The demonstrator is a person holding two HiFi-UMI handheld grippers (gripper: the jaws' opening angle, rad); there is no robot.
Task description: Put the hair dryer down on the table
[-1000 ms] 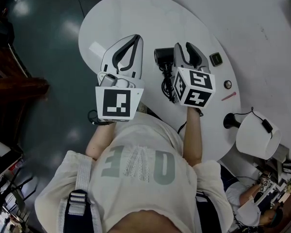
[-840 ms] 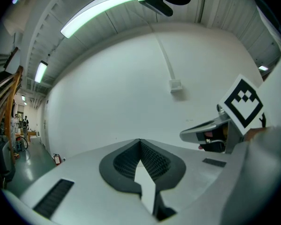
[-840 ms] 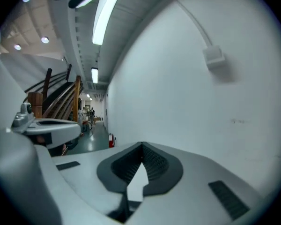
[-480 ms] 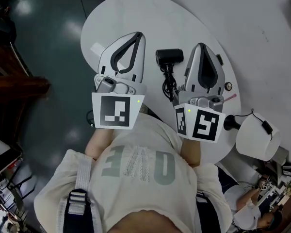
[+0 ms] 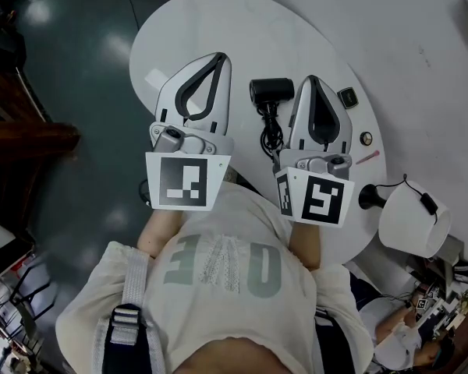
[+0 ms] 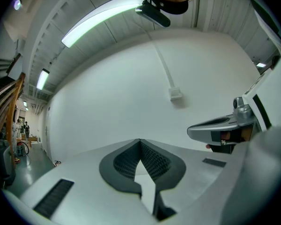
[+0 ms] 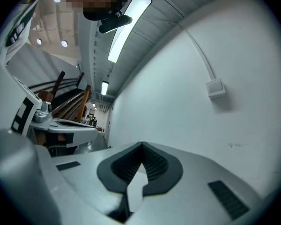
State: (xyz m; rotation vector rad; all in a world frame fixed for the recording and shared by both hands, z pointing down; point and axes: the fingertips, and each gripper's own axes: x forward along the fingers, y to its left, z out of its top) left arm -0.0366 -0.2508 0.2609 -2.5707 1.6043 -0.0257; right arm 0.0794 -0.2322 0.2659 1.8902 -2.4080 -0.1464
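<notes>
**A:** Where is the hair dryer (image 5: 271, 91) sitting?

**B:** It is lying on its side on the white bench (image 5: 242, 29). Its cord (image 5: 269, 135) is trailing in loose loops back toward the person. It is resting between the two tools, just beside the right one and clearly apart from the left one

**A:** And what are the tools doing?

**B:** The left tool (image 5: 219, 58) is hovering with its jaws pressed together and nothing between them. Its own view is showing the ribbed pads meeting, with only wall and ceiling lights beyond. The right tool (image 5: 309, 80) is doing the same, closing on itself and gripping nothing, with its tip pointing away from the person alongside the dryer's barrel. I cannot tell whether its flank is brushing the dryer or passing above it

**A:** Why are things sitting like this?

**B:** I am judging that the dryer is lying flat because it is steadiest that way, and the slack cord is not tugging on it. With both tools empty and the dryer resting on the bench, I am reading the placing as done

**A:** Is anything worth watching?

**B:** A small dark square object (image 5: 347, 97) and a round knob (image 5: 366, 137) are sitting near the right tool's far side. I am thinking a careless sideways swing could be knocking them, or the dryer
</notes>
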